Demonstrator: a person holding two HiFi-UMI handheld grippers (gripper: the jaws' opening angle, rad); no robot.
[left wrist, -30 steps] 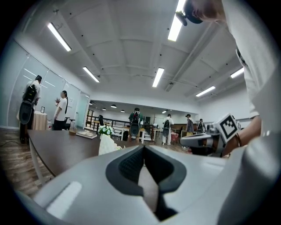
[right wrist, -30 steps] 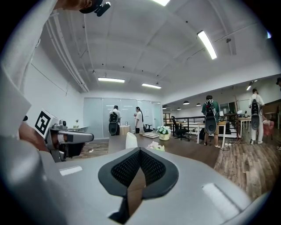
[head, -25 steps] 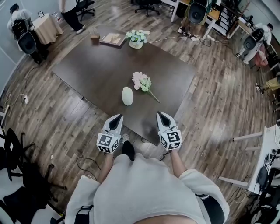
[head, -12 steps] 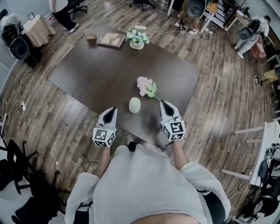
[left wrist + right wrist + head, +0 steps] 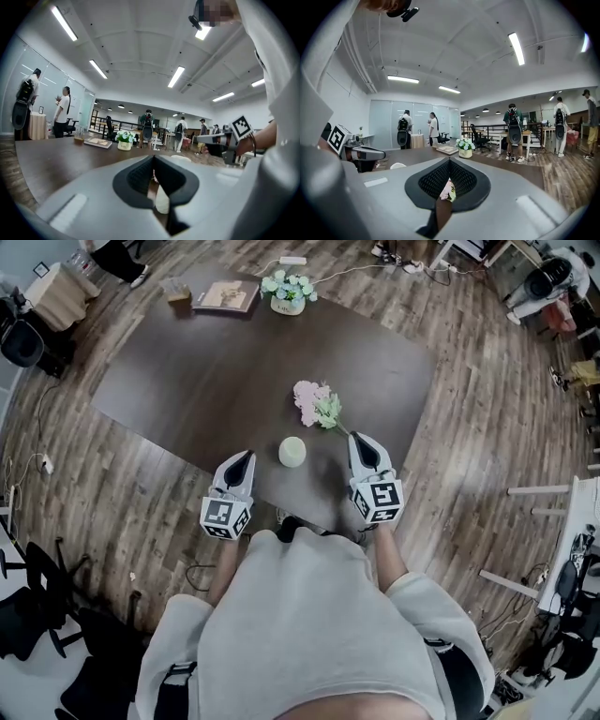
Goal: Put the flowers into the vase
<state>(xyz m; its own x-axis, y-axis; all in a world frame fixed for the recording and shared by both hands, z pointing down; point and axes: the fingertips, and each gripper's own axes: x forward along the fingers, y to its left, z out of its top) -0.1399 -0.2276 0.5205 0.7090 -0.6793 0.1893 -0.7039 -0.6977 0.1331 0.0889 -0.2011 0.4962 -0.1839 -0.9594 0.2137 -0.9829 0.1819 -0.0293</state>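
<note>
Left claw point(image 5: 244, 458) is seen at lower centre-left of the head view, above the counter's point(image 5: 187, 381) near edge; its jaws are shown pressed together in the left gripper view, with nothing gripped; right claw point(image 5: 360, 440) is seen to the right of centre, its jaws likewise closed and empty. White vase point(image 5: 292, 452) is stood upright on the dark counter, between the two claws and touched by neither; pink flowers point(image 5: 314, 404) with green leaves are laid flat just above the vase in frame, apart from it; their stem is angled toward lower right and ends near the right claw's tip. A potted bouquet point(image 5: 288, 292) and a book point(image 5: 225, 296) are noted at the counter's far edge, top of frame.
</note>
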